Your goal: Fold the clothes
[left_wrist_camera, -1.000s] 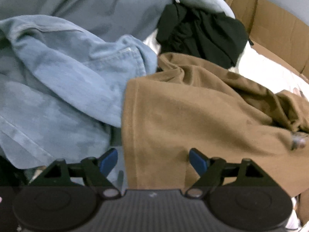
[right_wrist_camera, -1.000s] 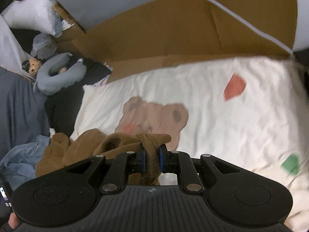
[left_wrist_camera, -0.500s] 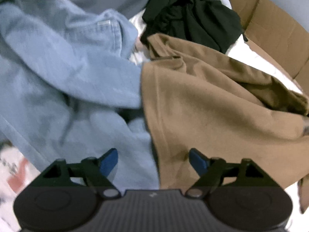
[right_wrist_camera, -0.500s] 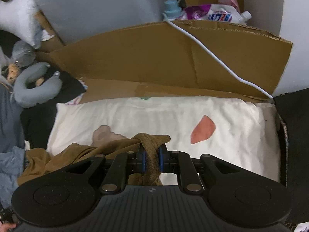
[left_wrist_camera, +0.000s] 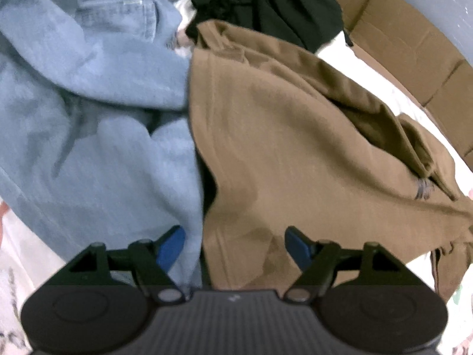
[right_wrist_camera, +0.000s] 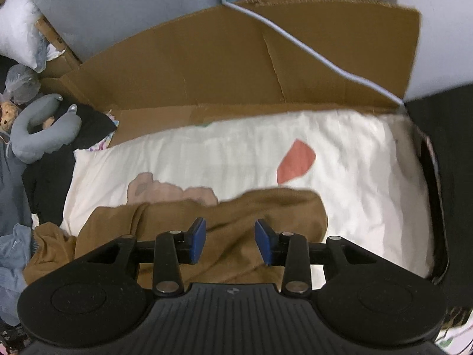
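1. Brown fabric fills the middle of both views: a brown garment (left_wrist_camera: 283, 153) lies spread and creased on a white sheet (right_wrist_camera: 369, 201) printed with coloured shapes.
2. In the left wrist view, the brown garment's left edge lies against a light blue denim garment (left_wrist_camera: 88, 112), which covers the left half of the view.
3. A black garment (left_wrist_camera: 266, 3) is bunched just beyond both, at the top.
4. The left hand-held gripper (left_wrist_camera: 235, 245) points steeply down at the seam between the denim and brown garments. Its jaws are wide apart and closing slightly; the blue pads press on nothing, though cloth lies below the gap.
5. The right hand-held gripper (right_wrist_camera: 230, 242) hangs over the brown garment's far end. Its jaws are opening, and the pads stand clear of the fabric beneath them.
6. Flattened cardboard (right_wrist_camera: 236, 65) stands behind the sheet, with a pale cable (right_wrist_camera: 325, 62) draped across it.
7. A grey neck pillow (right_wrist_camera: 44, 130) lies at the left.
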`<control>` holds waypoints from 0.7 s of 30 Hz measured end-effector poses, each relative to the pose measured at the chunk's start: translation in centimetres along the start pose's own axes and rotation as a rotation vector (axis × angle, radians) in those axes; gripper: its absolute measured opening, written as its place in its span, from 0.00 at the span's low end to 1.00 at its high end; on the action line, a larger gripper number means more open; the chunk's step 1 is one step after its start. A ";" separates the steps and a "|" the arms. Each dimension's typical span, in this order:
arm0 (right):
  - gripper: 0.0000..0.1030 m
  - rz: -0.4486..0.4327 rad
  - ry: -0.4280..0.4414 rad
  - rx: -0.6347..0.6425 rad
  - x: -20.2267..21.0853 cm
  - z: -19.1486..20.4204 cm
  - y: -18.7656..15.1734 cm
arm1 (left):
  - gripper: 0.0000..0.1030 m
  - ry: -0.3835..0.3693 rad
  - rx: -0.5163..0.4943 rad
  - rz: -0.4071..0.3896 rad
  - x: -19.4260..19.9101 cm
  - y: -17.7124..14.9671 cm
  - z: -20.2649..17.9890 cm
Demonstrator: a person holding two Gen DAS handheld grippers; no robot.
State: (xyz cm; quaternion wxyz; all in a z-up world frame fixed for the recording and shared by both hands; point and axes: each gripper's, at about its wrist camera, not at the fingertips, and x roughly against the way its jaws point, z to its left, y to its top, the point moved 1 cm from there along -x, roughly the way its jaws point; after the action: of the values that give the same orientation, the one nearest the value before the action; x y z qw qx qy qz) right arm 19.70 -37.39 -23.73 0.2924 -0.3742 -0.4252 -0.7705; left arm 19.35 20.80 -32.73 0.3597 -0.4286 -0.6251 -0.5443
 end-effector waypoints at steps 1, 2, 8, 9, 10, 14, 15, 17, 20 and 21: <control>0.43 0.003 0.007 -0.010 0.0 -0.2 -0.5 | 0.73 -0.006 0.005 0.011 0.0 -0.1 0.1; 0.42 0.006 0.013 -0.021 0.0 -0.4 -1.0 | 0.72 -0.008 0.005 0.012 0.1 -0.3 0.1; 0.42 -0.006 -0.001 -0.068 0.3 -0.9 -3.7 | 0.70 -0.060 -0.013 0.006 0.7 -1.7 -0.2; 0.43 -0.006 0.010 -0.081 0.4 -0.9 -4.1 | 0.70 -0.083 -0.010 0.013 0.7 -1.9 -0.2; 0.43 -0.006 0.017 -0.087 0.4 -0.8 -4.5 | 0.70 -0.104 -0.009 0.018 0.7 -2.1 -0.3; 0.43 0.003 0.045 -0.105 0.5 -0.5 -6.3 | 0.73 -0.103 -0.042 0.029 0.4 -2.6 -1.1; 0.43 0.012 0.053 -0.105 0.3 -0.4 -6.9 | 0.73 -0.100 -0.052 0.032 0.3 -2.8 -1.3; 0.43 0.033 0.066 -0.100 0.0 0.0 -7.9 | 0.74 -0.093 -0.062 0.055 -0.2 -3.1 -1.5; 0.49 0.061 0.077 -0.089 -0.6 0.5 -9.5 | 0.58 -0.079 -0.074 0.065 -0.6 -3.6 -1.7; 0.49 0.069 0.087 -0.093 -0.8 0.7 -10.0 | 0.47 -0.077 -0.080 0.065 -0.6 -3.8 -1.8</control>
State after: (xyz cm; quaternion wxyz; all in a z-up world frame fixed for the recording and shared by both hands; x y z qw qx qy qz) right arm 12.69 -32.01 -28.50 0.3195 -0.3679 -0.3627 -0.7944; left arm 16.06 18.82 -34.44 0.3355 -0.4831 -0.6020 -0.5400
